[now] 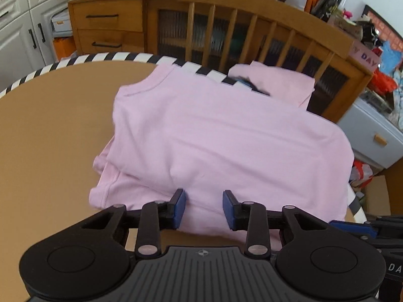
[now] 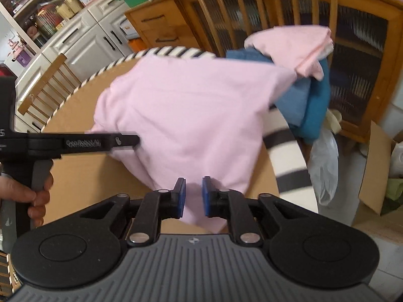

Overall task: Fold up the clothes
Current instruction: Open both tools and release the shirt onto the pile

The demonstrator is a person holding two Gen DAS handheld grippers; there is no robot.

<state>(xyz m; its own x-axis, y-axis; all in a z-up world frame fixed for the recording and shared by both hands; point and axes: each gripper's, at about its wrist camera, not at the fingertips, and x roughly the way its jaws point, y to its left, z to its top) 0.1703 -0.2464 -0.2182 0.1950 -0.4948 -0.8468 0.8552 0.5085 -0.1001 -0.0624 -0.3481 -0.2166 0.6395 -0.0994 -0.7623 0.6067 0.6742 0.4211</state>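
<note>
From the left wrist, the pink shirt [image 1: 221, 136] lies folded on the round tan surface [image 1: 55, 125], its neckline toward the striped rim and its near hem under the camera; the left tool [image 1: 204, 207] hovers over that hem with its blue pads [image 1: 180, 206] a moderate way apart, cloth showing in the gap, neither pad plainly pressing on it; a second pink garment [image 1: 274, 80] lies past the far rim, before a slatted wooden chair [image 1: 252, 25]. From the right wrist, the same pink shirt [image 2: 191, 115] spreads across the surface [image 2: 83, 176], blurred; the right tool [image 2: 194, 196] stands narrow, a tongue of pink cloth running down between its pads [image 2: 181, 197], though whether they pinch it I cannot tell; the left tool's black body [image 2: 100, 142] reaches in from the left edge to touch the shirt's side, a hand [image 2: 35, 193] gripping its handle; a pile of blue and pink clothes [image 2: 307, 88] sits at the far right rim.
</note>
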